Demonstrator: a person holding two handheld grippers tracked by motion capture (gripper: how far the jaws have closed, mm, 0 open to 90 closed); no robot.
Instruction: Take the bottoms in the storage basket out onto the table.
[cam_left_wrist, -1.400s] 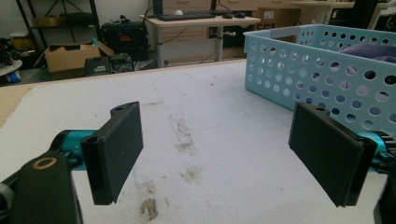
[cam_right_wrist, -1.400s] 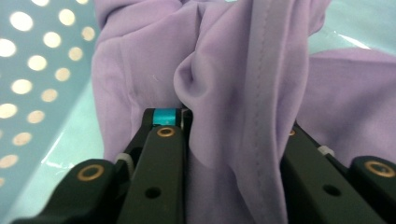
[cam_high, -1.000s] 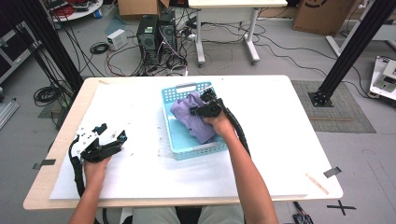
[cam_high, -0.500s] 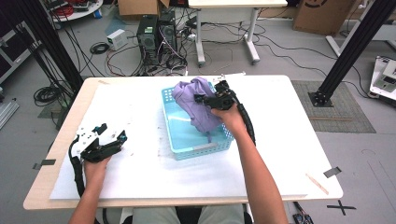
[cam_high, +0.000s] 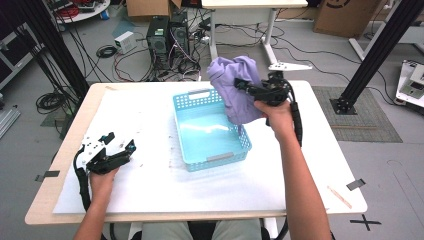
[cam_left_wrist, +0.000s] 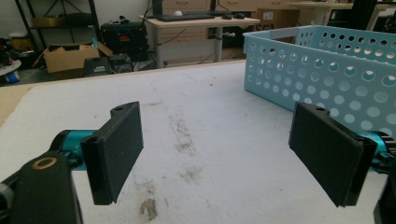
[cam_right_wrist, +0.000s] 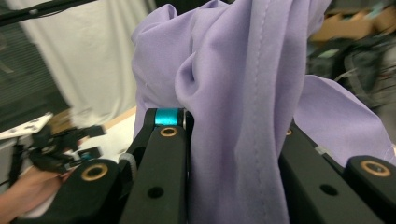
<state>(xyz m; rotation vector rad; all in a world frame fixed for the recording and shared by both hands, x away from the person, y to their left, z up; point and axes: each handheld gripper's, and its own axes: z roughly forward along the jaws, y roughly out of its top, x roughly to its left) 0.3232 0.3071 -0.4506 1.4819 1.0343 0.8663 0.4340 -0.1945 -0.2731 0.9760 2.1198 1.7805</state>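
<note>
- White paper covered the desk, with cables and boxes on the floor behind.
- Purple cloth hung bunched above the basket, pinched in the right gripper.
- Its hem could snag the basket rim and drag it.
- Left gripper rested wide open, empty.

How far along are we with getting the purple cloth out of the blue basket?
Done: the purple cloth hangs clear above the blue basket, whose floor looks bare. In hand: the right gripper is shut on a bunch of the cloth, fabric pinched between its jaws in the right gripper view. Left: the cloth is not yet set down anywhere on the table, and the left gripper rests open, holding nothing.
</note>
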